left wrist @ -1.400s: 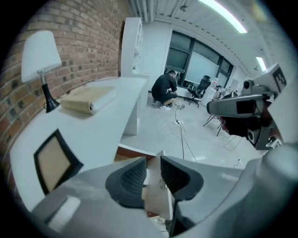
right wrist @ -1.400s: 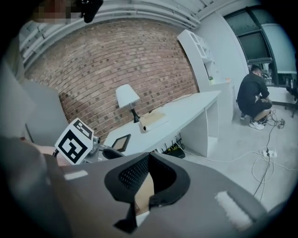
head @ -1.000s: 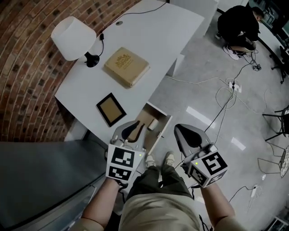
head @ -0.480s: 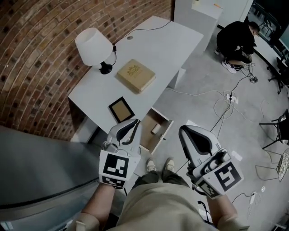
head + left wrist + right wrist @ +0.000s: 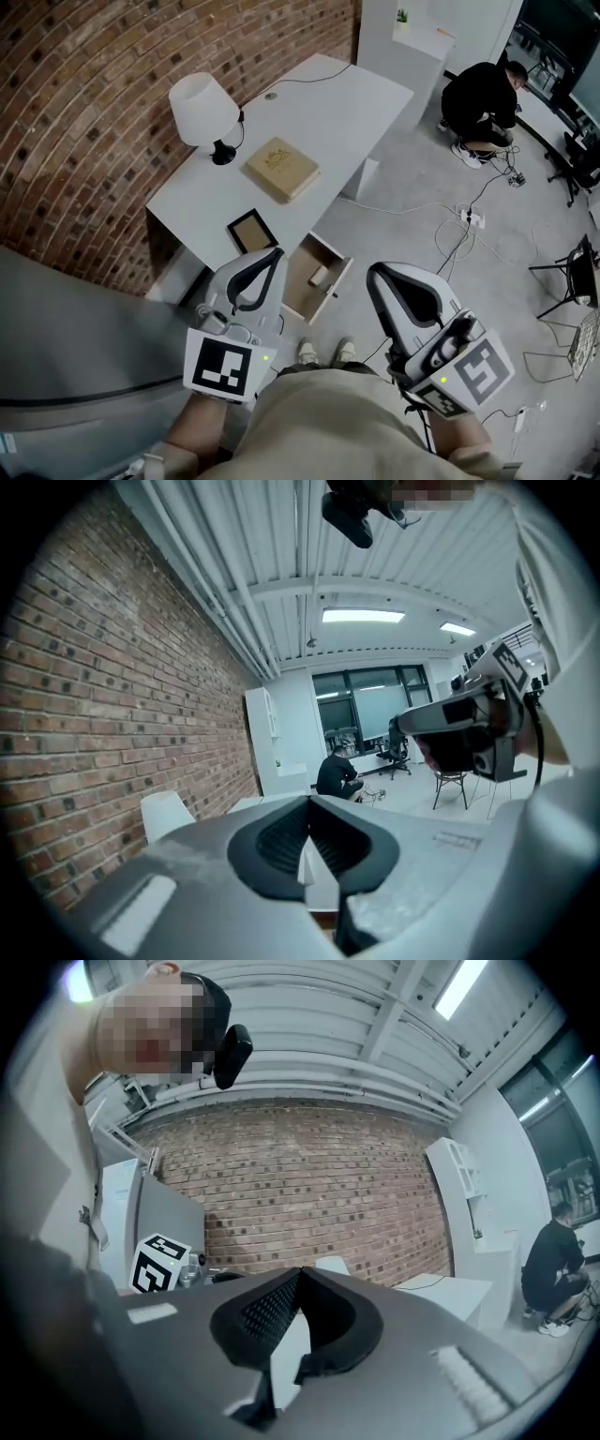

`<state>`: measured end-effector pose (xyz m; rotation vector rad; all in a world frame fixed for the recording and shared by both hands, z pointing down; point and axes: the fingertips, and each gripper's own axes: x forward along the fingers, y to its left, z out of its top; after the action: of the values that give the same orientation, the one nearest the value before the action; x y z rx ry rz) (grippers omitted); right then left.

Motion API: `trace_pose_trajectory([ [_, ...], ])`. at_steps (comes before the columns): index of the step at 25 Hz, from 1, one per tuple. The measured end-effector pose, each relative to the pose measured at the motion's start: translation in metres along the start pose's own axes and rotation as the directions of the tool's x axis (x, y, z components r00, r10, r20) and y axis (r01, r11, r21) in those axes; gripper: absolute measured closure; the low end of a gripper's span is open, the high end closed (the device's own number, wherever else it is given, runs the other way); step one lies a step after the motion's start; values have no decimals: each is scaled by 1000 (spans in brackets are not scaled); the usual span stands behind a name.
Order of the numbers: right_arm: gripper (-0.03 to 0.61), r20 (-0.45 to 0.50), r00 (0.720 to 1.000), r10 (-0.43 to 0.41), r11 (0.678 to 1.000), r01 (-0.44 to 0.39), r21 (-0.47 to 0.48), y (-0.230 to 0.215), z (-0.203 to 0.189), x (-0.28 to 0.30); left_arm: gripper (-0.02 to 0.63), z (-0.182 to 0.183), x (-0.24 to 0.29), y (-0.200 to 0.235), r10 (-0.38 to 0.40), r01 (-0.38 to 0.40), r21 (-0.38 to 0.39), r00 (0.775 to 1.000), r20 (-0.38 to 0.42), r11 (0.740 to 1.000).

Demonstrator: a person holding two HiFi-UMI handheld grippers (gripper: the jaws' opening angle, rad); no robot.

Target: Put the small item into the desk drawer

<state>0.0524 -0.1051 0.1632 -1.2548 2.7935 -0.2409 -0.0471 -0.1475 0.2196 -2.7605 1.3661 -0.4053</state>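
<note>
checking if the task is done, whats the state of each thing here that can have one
drawer: open
small item: lying inside the drawer
left gripper: shut, empty
right gripper: shut, empty
lamp: upright on the desk
picture frame: lying flat on the desk

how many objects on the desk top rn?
3: lamp by the brick wall, tan box in the middle, frame at the near edge by the open drawer. None seem hidden.
</note>
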Motion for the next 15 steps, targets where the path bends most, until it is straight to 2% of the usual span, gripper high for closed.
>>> trace_pose_trajectory([
  [5,575,6,1000,-16,999,16,-46,-2,4,-5,611,5,-9,-2,6,-6,9,1000,15,1000],
  [15,575,-3,1000,-10,999,10,-39,-3,7,-6,611,-3,-14,5,30,-30,-2,1000,-1,1000],
])
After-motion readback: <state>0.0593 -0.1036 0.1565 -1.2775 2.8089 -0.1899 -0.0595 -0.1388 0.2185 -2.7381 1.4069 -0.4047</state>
